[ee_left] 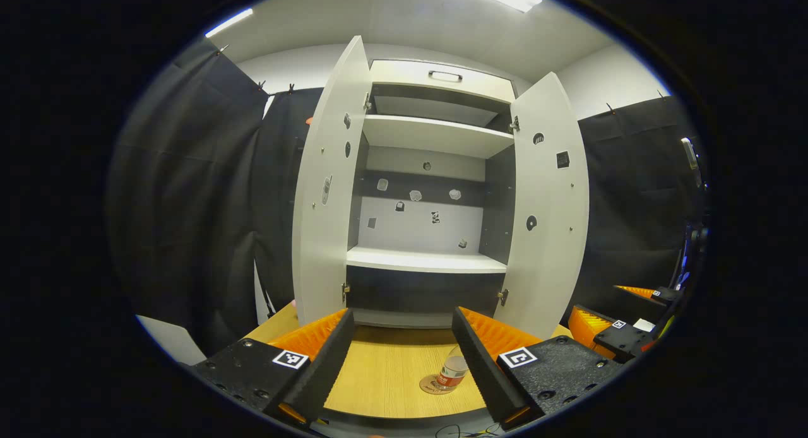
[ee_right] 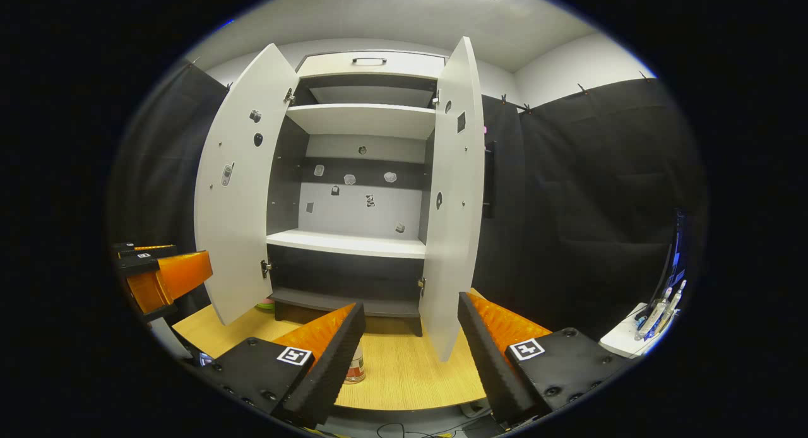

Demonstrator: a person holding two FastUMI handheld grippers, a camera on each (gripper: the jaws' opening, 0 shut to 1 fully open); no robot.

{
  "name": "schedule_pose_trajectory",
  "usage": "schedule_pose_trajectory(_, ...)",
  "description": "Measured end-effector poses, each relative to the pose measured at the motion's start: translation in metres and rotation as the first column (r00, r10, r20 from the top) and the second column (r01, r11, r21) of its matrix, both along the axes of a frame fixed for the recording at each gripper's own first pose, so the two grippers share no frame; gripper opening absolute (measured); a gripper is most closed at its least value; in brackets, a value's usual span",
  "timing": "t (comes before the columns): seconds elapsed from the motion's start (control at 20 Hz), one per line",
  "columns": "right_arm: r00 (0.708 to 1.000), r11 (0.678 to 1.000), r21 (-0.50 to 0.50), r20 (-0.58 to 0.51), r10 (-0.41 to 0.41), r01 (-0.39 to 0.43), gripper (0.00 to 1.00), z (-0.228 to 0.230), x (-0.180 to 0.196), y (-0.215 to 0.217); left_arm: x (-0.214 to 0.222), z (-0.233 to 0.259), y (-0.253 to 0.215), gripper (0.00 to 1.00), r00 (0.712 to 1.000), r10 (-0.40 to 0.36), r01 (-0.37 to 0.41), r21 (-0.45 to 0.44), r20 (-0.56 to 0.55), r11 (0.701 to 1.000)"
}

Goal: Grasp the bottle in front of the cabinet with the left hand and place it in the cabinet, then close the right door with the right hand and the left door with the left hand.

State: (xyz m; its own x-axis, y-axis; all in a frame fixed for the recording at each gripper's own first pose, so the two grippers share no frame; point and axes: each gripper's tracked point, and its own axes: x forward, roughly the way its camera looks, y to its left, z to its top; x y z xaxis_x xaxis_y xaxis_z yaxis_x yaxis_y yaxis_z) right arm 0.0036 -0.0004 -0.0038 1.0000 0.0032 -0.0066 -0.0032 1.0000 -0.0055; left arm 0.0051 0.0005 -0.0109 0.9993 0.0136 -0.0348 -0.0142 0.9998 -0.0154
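Observation:
A small clear bottle (ee_left: 452, 371) with a red and white label stands on a round coaster on the wooden table (ee_left: 385, 375), in front of the white cabinet (ee_left: 429, 258). Both cabinet doors are swung wide: the left door (ee_left: 328, 185) and the right door (ee_left: 549, 204). My left gripper (ee_left: 403, 315) is open above the table, with the bottle low beside its right finger. In the right gripper view the bottle (ee_right: 356, 365) peeks out behind the left finger of my open right gripper (ee_right: 411, 302). The right door (ee_right: 454, 192) hangs just ahead of it.
The cabinet has a middle shelf (ee_right: 347, 242), an upper shelf and a dark bottom compartment. Black cloth walls close in both sides. The right gripper (ee_left: 606, 334) shows at the far right, the left gripper (ee_right: 161, 274) at the far left. A white stand (ee_right: 644, 327) sits at the lower right.

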Motion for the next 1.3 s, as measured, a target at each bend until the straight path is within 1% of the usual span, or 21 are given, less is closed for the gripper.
schedule_pose_trajectory(0.25,1.000,1.000,-0.008,-0.008,0.002,-0.002,0.90,-0.001,0.002,-0.002,0.002,-0.008,-0.008,0.95,1.000,-0.020,0.020,0.005,-0.022,1.000)
schedule_pose_trajectory(0.4,1.000,1.000,-0.019,-0.015,-0.008,0.008,0.90,-0.001,0.003,-0.008,0.010,-0.024,-0.019,0.95,0.997,-0.039,0.039,-0.002,-0.061,0.999)
schedule_pose_trajectory(0.45,1.000,1.000,-0.022,-0.017,-0.016,0.015,0.98,-0.001,0.003,-0.013,0.011,-0.030,-0.023,0.95,0.996,-0.045,0.045,-0.007,-0.077,0.999)
schedule_pose_trajectory(0.6,1.000,0.999,-0.017,-0.012,-0.028,0.028,0.98,0.003,0.006,-0.026,0.016,-0.040,-0.038,0.95,0.993,-0.059,0.057,-0.018,-0.101,0.998)
schedule_pose_trajectory(0.65,1.000,1.000,-0.013,-0.008,-0.026,0.026,0.90,0.004,0.007,-0.029,0.019,-0.042,-0.044,0.95,0.993,-0.062,0.061,-0.012,-0.100,0.998)
schedule_pose_trajectory(0.7,1.000,1.000,-0.019,-0.006,-0.024,0.024,0.90,0.006,0.010,-0.034,0.021,-0.046,-0.047,0.95,0.993,-0.060,0.060,-0.003,-0.104,0.998)
schedule_pose_trajectory(0.75,1.000,0.999,-0.025,-0.004,-0.021,0.021,0.97,0.007,0.013,-0.038,0.025,-0.053,-0.052,0.95,0.992,-0.057,0.057,0.001,-0.115,0.998)
schedule_pose_trajectory(0.85,1.000,1.000,-0.026,0.003,-0.018,0.018,0.97,0.011,0.021,-0.049,0.031,-0.066,-0.063,0.95,0.988,-0.063,0.063,-0.009,-0.142,0.998)
schedule_pose_trajectory(0.9,1.000,1.000,-0.023,0.000,-0.018,0.018,0.90,0.012,0.026,-0.054,0.035,-0.074,-0.067,0.95,0.986,-0.064,0.062,-0.016,-0.155,0.998)
schedule_pose_trajectory(0.95,1.000,1.000,-0.021,-0.006,-0.013,0.013,0.90,0.011,0.029,-0.058,0.039,-0.083,-0.073,0.95,0.984,-0.063,0.060,-0.022,-0.168,0.998)
schedule_pose_trajectory(1.0,1.000,1.000,-0.019,-0.007,-0.007,0.007,0.97,0.011,0.032,-0.062,0.043,-0.091,-0.079,0.95,0.982,-0.062,0.059,-0.026,-0.176,0.998)
schedule_pose_trajectory(1.05,1.000,1.000,-0.019,-0.004,-0.005,0.005,0.90,0.012,0.034,-0.066,0.047,-0.101,-0.083,0.95,0.981,-0.060,0.056,-0.026,-0.187,0.998)
schedule_pose_trajectory(1.2,1.000,1.000,-0.031,-0.008,0.005,-0.005,0.90,0.011,0.041,-0.078,0.062,-0.131,-0.095,0.95,0.972,-0.057,0.056,-0.012,-0.227,0.998)
schedule_pose_trajectory(1.25,1.000,1.000,-0.030,-0.008,0.007,-0.008,0.97,0.011,0.043,-0.082,0.065,-0.145,-0.098,0.95,0.967,-0.055,0.055,-0.009,-0.248,0.998)
schedule_pose_trajectory(1.3,1.000,1.000,-0.027,-0.011,0.008,-0.008,0.90,0.010,0.044,-0.087,0.067,-0.157,-0.101,0.95,0.961,-0.054,0.054,-0.007,-0.271,0.999)
